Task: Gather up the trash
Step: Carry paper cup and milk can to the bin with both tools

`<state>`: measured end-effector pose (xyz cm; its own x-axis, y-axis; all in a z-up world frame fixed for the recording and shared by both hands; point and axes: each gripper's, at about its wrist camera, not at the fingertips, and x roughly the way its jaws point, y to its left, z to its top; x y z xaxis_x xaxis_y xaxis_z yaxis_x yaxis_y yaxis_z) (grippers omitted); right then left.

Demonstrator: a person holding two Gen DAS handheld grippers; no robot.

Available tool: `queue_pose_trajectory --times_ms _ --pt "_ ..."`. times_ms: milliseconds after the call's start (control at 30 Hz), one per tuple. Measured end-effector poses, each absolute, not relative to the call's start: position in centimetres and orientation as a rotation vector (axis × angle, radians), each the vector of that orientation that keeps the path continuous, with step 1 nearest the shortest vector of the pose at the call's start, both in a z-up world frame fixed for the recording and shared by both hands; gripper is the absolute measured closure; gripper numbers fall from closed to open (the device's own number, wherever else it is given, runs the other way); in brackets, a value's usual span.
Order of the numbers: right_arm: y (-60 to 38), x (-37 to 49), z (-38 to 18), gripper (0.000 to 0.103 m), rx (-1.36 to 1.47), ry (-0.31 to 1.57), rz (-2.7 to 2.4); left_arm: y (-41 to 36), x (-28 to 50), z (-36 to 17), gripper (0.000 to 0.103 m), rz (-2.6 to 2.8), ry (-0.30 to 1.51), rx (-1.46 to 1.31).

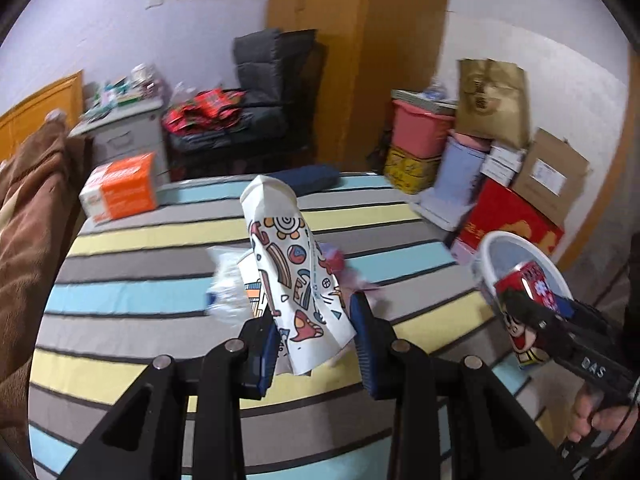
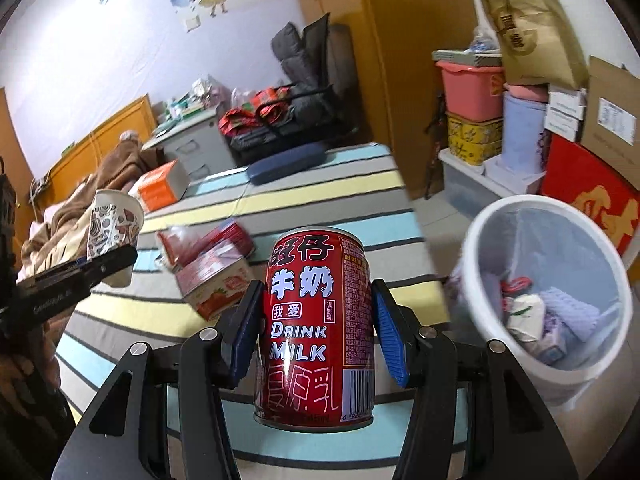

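- Left gripper (image 1: 314,344): fingers closed narrow on a flattened patterned paper cup (image 1: 296,276), held up above the striped bed (image 1: 140,300).
- Right gripper (image 2: 316,332): fingers clamped on an upright red milk can (image 2: 316,328), lifted off the bed.
- White trash bin (image 2: 480,280): just right of the can, holding crumpled wrappers.
- Red cartons (image 2: 216,276): lying on the bed beyond the can.
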<state>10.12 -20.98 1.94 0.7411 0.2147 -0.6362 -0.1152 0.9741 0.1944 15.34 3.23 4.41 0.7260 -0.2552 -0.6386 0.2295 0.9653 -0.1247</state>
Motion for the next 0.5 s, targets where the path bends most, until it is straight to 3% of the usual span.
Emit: queue_pose_trajectory --times_ms 500 --pt "-29.0 8.3 3.2 0.049 0.191 0.672 0.022 -9.0 14.8 6.3 0.068 -0.513 0.671 0.062"
